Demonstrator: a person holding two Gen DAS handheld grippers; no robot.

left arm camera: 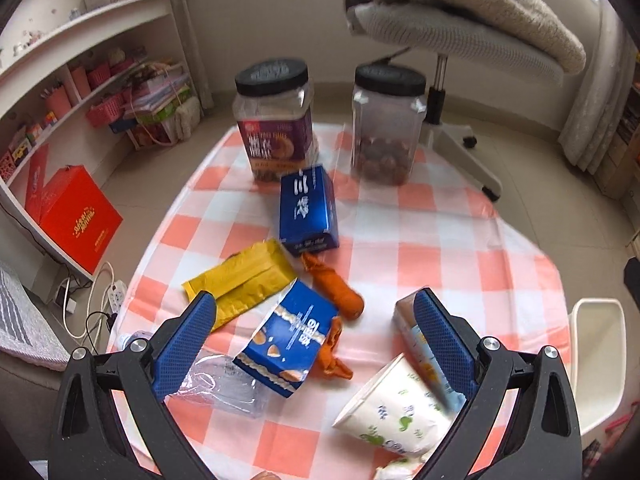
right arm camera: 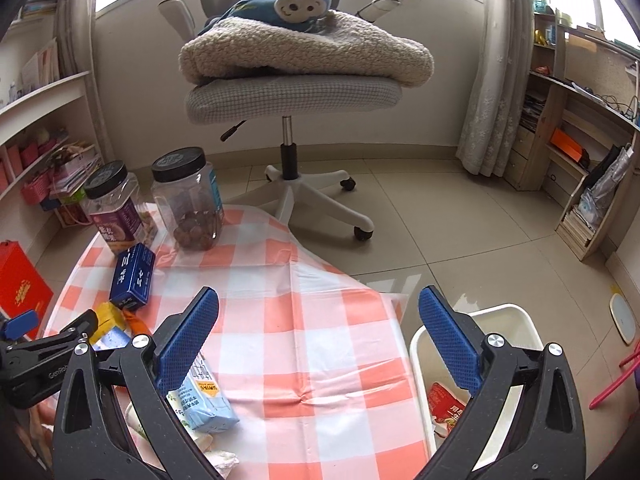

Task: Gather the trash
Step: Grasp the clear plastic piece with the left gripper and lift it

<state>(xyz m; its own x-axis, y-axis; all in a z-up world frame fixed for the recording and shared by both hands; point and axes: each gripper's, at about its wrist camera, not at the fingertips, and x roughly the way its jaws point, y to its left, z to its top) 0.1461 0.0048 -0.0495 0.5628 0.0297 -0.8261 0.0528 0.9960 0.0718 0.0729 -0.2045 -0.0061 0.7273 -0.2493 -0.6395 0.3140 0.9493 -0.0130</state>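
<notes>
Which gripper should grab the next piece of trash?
Probably the left gripper: it is open right over the blue snack wrapper and orange wrappers. The right gripper, also open, faces bare tablecloth beside the white bin.

Cloth's right half [right arm camera: 320, 340] bare up to bin [right arm camera: 418, 356]; wrappers [left arm camera: 288, 344] crowd left.

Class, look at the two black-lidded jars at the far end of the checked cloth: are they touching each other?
Apart. The left wrist view shows checked cloth between the labelled jar and the clear jar.
</notes>
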